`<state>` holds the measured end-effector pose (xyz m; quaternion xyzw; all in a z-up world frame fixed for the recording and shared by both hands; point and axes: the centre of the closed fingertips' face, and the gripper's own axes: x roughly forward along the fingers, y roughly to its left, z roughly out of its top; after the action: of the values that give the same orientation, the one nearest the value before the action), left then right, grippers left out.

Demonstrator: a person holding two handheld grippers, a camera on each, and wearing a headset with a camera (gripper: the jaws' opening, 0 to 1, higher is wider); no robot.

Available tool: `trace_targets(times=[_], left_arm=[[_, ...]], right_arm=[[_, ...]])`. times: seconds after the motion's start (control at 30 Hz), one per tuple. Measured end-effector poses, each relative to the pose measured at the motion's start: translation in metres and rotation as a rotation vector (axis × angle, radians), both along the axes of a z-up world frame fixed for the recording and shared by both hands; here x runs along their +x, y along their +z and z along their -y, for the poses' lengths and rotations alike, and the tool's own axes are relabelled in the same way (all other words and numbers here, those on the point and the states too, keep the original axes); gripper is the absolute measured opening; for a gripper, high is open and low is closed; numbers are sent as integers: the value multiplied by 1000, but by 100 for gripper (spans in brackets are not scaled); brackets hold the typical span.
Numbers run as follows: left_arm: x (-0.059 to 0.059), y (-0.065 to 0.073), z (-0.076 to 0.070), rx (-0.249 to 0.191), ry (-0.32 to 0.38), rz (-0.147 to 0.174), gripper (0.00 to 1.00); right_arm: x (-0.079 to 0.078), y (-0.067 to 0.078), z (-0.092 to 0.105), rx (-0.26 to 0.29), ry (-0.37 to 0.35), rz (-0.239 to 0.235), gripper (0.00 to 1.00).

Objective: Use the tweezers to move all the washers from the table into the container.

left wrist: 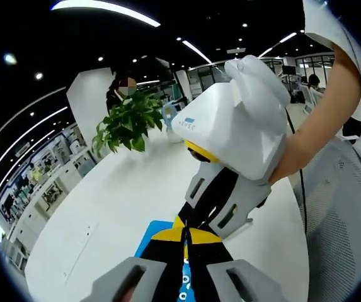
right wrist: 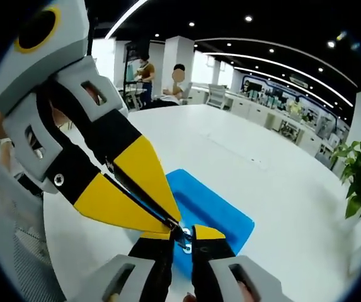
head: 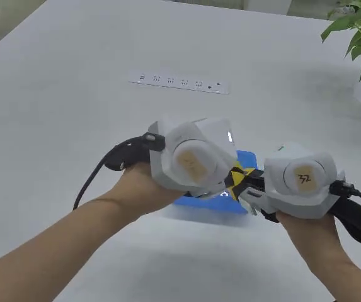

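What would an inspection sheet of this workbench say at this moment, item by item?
Surface: white table, matte.
Job's things: blue pad under the grippers (mat or tray, cannot tell); thin dark tweezers between the left gripper's jaws; washers: nothing seen.
Clutter: power strip farther back on the table.
Grippers: left gripper shut on the tweezers; right gripper tip to tip with it, jaws close together, grip unclear.
Cables: black cable from the rear of each gripper.
Surroundings: potted plant at the table's edge; open office with people behind.
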<state>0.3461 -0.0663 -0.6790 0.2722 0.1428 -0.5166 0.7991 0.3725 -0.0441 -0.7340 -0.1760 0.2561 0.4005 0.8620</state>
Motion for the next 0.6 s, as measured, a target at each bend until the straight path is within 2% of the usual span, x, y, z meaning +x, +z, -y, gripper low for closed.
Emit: trace_targets(times=[0.1,0.2,0.33,0.4,0.47,0.53,0.6], left_arm=[[-11,12,-2,-19,4,14,0],[-26,22,-4,-35,2,20,0],[-45,24,-7,-32,-13,23,0],[-52,21,-9,-31,-18,11,0],[-59,12,-13,-17,-24,-10,0],[-65,-2,-18,12,-39,-31,0],[-66,-17,-23,46,-44,-41,0]], right_arm=[[-11,15,1,-9,4,48,8],[-24,24,1,-12,15,70,8],[-41,28,5,-58,40,106,9],[-50,26,7,-68,48,103,10],[-59,22,9,-77,59,92,10],[-65,14,10,-87,67,74,11],[-69,1,9,-90,72,39,11]])
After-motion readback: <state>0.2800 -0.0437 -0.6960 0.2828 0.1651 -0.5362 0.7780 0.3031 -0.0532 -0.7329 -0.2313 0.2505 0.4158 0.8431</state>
